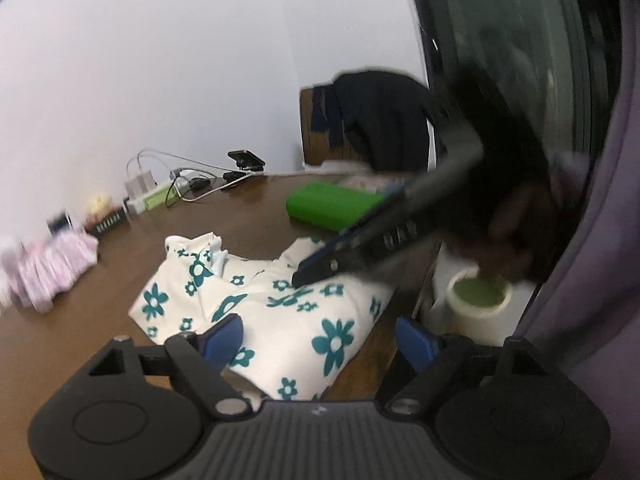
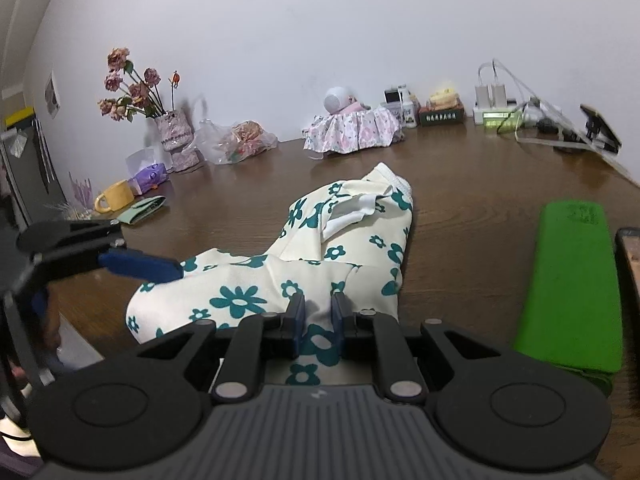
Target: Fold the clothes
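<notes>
A cream garment with teal flowers lies crumpled near the front edge of the brown wooden table. My right gripper is shut on a fold of the near hem. In the left wrist view the same garment spreads under my left gripper, whose blue pads stand wide apart over the cloth. The right gripper reaches in there from the right, blurred, its tip on the fabric. One blue finger of the left gripper touches the garment's left side.
A green block lies right of the garment. Along the wall stand a vase of dried flowers, a yellow mug, a pink floral cover, chargers and a phone stand. A jacket-draped chair and floor bucket sit beyond the table.
</notes>
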